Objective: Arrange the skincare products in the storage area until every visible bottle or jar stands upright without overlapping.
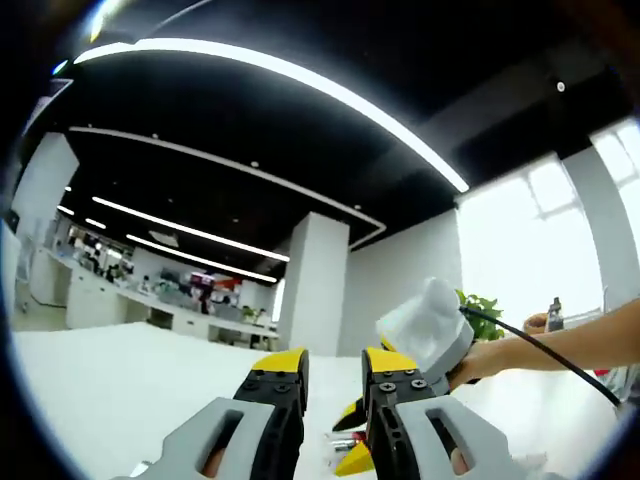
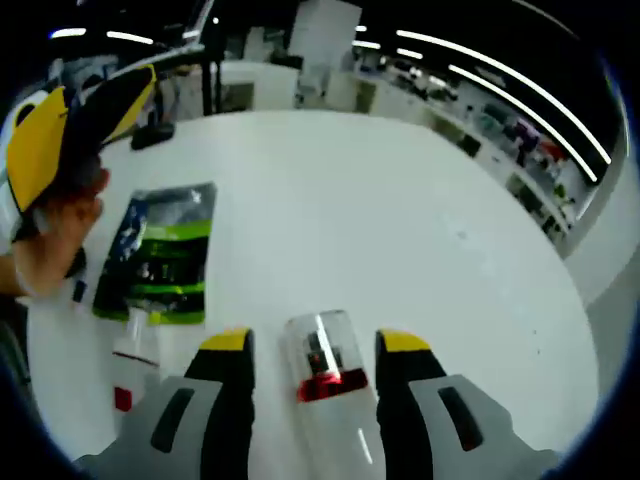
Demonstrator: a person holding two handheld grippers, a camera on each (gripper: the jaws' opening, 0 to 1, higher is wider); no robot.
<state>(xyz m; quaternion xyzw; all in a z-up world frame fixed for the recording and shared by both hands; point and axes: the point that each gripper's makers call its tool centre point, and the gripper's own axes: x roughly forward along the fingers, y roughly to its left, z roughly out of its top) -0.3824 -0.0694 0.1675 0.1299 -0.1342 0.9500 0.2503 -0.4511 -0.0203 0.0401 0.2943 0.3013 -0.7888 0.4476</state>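
In the right gripper view, a clear-capped bottle with a red band (image 2: 325, 365) lies on the white table (image 2: 400, 200), its cap pointing away from me. My right gripper (image 2: 315, 341) is open, with a yellow-tipped jaw on each side of the bottle and a narrow gap on the left. A small clear tube with a red label (image 2: 130, 372) lies just left of the jaws. My left gripper (image 1: 333, 372) is open and empty, tilted up toward the ceiling. A hand holds the right gripper (image 1: 352, 435) at the lower right of the left gripper view.
A green and black sachet pack (image 2: 160, 255) lies flat on the table's left side. Above it a hand (image 2: 50, 240) holds the left gripper (image 2: 85, 120). A black stand base (image 2: 150, 135) sits at the far edge. A small bottle (image 1: 555, 315) and a plant (image 1: 485, 310) stand far right.
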